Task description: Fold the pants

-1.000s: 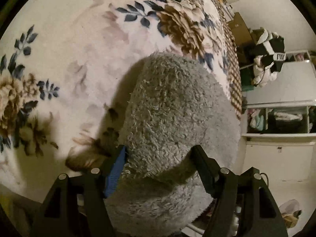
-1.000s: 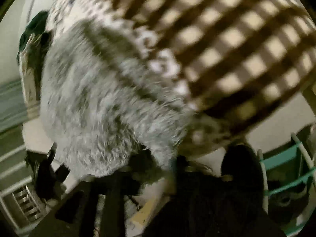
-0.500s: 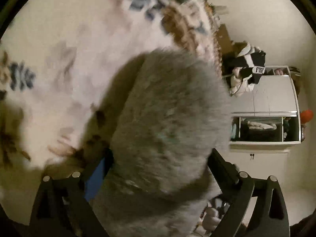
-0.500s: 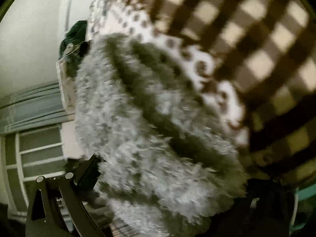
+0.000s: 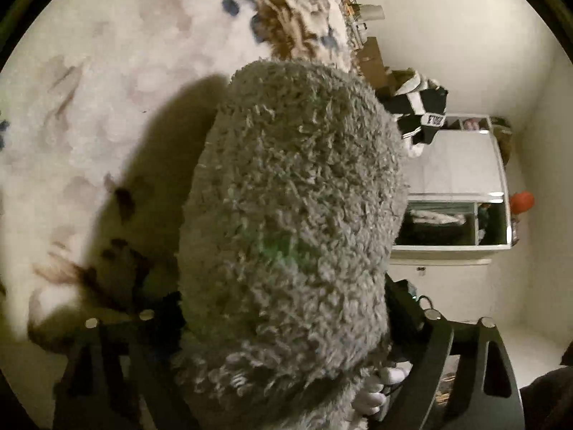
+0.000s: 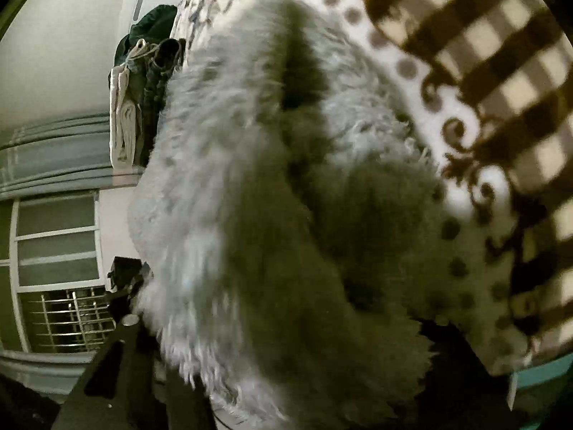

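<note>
The pants (image 5: 293, 215) are thick grey fleece, bunched and lifted over the floral blanket (image 5: 125, 71). My left gripper (image 5: 283, 326) is shut on the pants; the fabric bulges forward between its fingers and hides the tips. In the right wrist view the pants (image 6: 250, 215) fill the frame, blurred. My right gripper (image 6: 286, 340) is shut on the pants too; only its left finger (image 6: 125, 286) shows, the rest is buried in fleece.
A checked, dotted blanket edge (image 6: 483, 71) lies to the right of the pants. A white shelf unit (image 5: 458, 215) and hanging clothes (image 5: 419, 114) stand beyond the bed. Folded clothes (image 6: 143, 89) and a window grille (image 6: 64, 319) show at left.
Both grippers have lifted and swung with the pants. The fleece now fills more of each view, and more of the room and the shelf shows on the left camera.
</note>
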Motion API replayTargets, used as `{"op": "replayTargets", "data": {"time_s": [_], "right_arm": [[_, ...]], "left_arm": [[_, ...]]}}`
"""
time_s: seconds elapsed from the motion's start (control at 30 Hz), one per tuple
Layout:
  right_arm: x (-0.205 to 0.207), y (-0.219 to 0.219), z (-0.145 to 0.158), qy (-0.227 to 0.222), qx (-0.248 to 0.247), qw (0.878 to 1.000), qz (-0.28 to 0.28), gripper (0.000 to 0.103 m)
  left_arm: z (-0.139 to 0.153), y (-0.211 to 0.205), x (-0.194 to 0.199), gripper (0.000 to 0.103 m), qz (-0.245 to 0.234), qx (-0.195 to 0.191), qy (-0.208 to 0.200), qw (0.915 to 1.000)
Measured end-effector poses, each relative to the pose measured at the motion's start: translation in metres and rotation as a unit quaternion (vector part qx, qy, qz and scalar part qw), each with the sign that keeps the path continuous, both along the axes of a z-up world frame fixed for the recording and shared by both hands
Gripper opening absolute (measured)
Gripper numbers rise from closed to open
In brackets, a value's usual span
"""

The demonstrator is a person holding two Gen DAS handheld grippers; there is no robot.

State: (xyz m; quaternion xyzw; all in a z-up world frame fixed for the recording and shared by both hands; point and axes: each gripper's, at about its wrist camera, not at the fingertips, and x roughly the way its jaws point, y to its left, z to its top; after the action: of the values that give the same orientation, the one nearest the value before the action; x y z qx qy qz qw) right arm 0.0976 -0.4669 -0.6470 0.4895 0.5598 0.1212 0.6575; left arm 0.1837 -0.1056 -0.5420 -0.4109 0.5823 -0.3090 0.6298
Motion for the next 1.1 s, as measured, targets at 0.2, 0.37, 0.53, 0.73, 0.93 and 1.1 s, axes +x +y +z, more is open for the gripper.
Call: {"op": "replayTargets", "data": {"time_s": [0.2,0.37,0.53,0.73,0.93,1.1], "right_arm": [[-0.005,-0.003,0.045,-0.009,-0.01,1.0,-0.016,0.043],[0.021,0.0,0.095,-0.022,0.004,1.0,-0.003,0.043],[0.047,0.001,0.164,-0.06,0.004,0.998,0.027,0.043],[0.139,0.035,0.246,-0.11,-0.02,0.993,0.034,0.043],[0.261,0.085,0.295,-0.142,-0.043,0.989,0.009,0.043],[0.382,0.139,0.305,-0.148,-0.047,0.988,-0.014,0.043]], "left_arm": [[0.045,-0.001,-0.001,0.081,0.006,-0.008,-0.007,0.9999],[0.105,0.009,0.009,0.081,0.029,0.002,-0.024,0.9993],[0.162,0.035,0.039,0.081,0.059,0.002,-0.052,0.9969],[0.217,0.072,0.125,0.081,0.08,-0.01,-0.091,0.9925],[0.254,0.117,0.257,0.081,0.081,-0.017,-0.128,0.9882],[0.252,0.152,0.374,0.081,0.076,-0.009,-0.124,0.9893]]}}
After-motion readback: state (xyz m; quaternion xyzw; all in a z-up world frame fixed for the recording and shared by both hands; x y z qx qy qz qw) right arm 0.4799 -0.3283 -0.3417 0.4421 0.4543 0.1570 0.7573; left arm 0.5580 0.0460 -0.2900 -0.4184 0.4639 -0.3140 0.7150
